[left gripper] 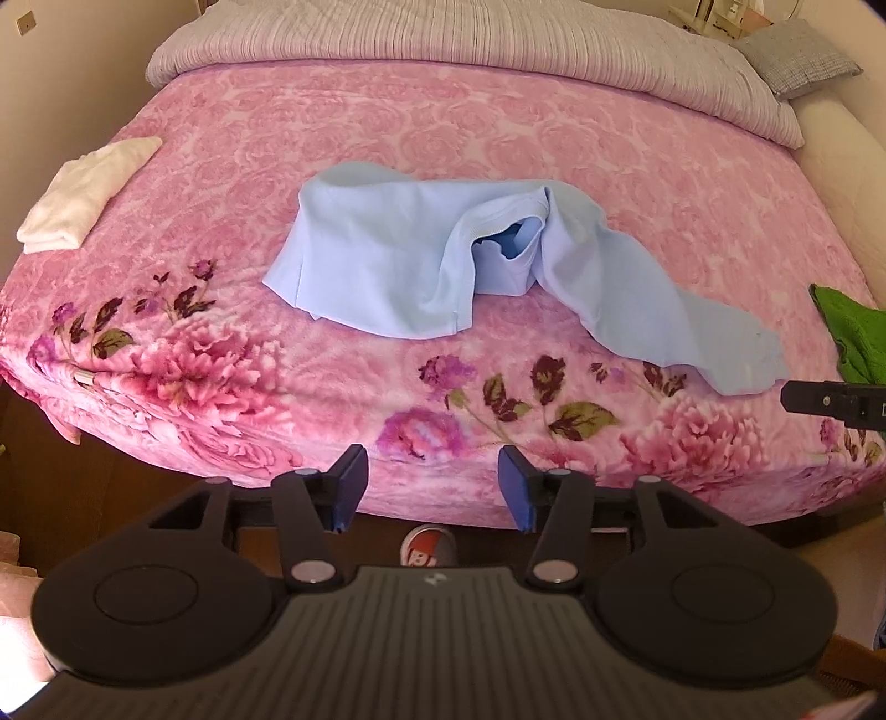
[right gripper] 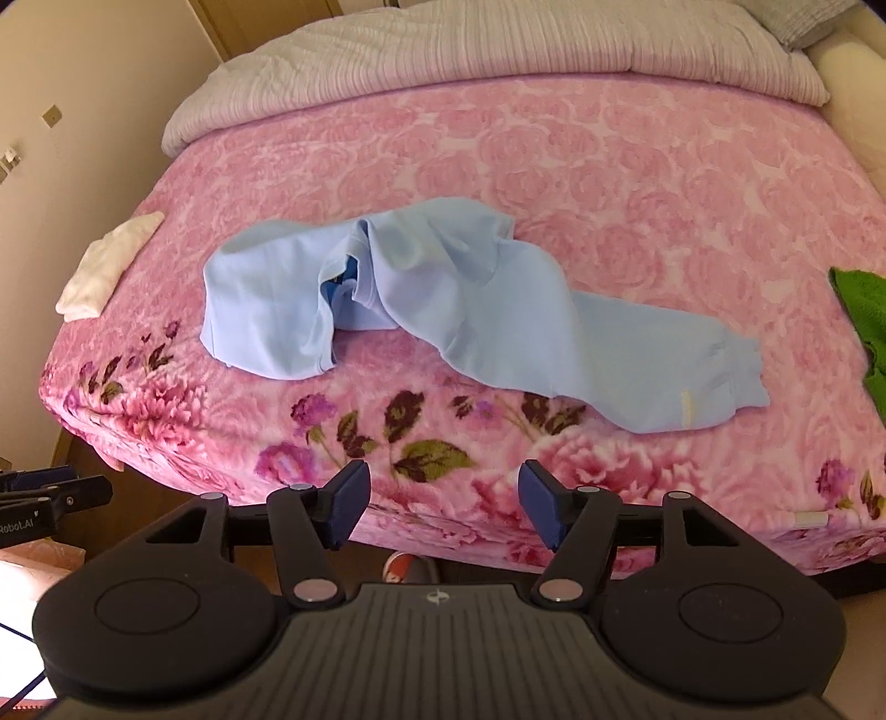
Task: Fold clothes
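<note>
- Pink rose-patterned fleece blanket [left gripper: 332, 138] covers the bed, grey ribbed duvet [left gripper: 443, 50] at twelve o'clock.
- Crumpled light-blue cotton shirt [left gripper: 421, 249] lies mid-bed, twelve o'clock of both hand-held grippers.
- Left hand-held gripper [left gripper: 433, 487] and right hand-held gripper [right gripper: 443, 504] spread wide, empty, off the bed's near edge.

Right wrist view. The right gripper [right gripper: 443, 504] sits at the near edge of the bed [right gripper: 637, 166], its two blue-padded fingers [right gripper: 349, 501] spread apart with nothing between them. A light blue garment [right gripper: 443, 299] lies crumpled on the pink floral blanket [right gripper: 664, 210], one long part trailing toward the right. A folded white cloth [right gripper: 105, 271] rests near the bed's left edge, well apart from the garment. A green cloth [right gripper: 864, 315] shows at the right margin. A striped grey duvet [right gripper: 470, 50] covers the far end. Part of the left gripper [right gripper: 44, 495] enters at lower left.
</note>
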Tool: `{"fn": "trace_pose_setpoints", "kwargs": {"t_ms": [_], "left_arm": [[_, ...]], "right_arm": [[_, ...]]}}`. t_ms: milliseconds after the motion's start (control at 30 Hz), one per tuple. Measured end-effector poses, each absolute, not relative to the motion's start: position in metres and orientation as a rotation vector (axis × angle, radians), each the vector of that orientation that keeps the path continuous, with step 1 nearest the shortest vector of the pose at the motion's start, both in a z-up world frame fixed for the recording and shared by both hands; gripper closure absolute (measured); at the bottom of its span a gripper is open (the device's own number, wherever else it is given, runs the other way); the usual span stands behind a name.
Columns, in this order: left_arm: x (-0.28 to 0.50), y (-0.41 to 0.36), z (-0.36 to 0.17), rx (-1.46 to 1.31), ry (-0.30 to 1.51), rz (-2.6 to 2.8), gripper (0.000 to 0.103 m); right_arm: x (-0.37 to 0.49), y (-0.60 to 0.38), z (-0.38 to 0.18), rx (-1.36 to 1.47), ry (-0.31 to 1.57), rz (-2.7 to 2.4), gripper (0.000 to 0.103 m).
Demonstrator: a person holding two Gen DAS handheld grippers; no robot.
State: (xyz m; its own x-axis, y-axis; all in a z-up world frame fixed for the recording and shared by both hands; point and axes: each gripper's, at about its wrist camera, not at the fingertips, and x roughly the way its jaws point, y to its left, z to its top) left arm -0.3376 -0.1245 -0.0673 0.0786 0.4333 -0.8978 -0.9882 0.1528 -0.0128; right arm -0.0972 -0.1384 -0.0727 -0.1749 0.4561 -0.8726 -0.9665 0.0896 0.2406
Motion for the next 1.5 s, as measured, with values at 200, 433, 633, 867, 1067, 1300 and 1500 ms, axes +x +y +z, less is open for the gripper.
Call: {"fn": "trace_pose_setpoints", "kwargs": {"t_ms": [200,433,633,867,1067,1300,1500], "left_arm": [[-0.349,-0.110,-0.070,-0.790,0.899,1.242,0.052],[-0.377,-0.069,-0.080,-0.788,0.915,1.210,0.049],[-0.396,-0.022,-0.095,-0.714,0.943,1.161,0.047],[-0.396,0.006,-0.143,-0.465,1.056,1.039,0.041],[-0.366,0.004,-0.209,-0.200,1.175,0.933,0.041],[-0.352,0.009,-0.298,0.224,1.312,0.838,0.041],[-0.366,0.008,-0.364,0.550,1.384,0.701,0.041]], "right_arm": [[-0.110,-0.119,-0.075,-0.671,1.062,1.426,0.037],[-0.134,-0.080,-0.083,-0.686,1.068,1.389,0.035],[-0.151,-0.044,-0.093,-0.667,1.083,1.338,0.034],[-0.156,-0.029,-0.130,-0.672,1.034,1.225,0.029],[-0.160,-0.028,-0.183,-0.805,0.970,1.188,0.029],[-0.168,-0.008,-0.245,-0.992,0.775,1.257,0.029],[-0.178,0.008,-0.290,-1.133,0.532,1.324,0.030]]}}
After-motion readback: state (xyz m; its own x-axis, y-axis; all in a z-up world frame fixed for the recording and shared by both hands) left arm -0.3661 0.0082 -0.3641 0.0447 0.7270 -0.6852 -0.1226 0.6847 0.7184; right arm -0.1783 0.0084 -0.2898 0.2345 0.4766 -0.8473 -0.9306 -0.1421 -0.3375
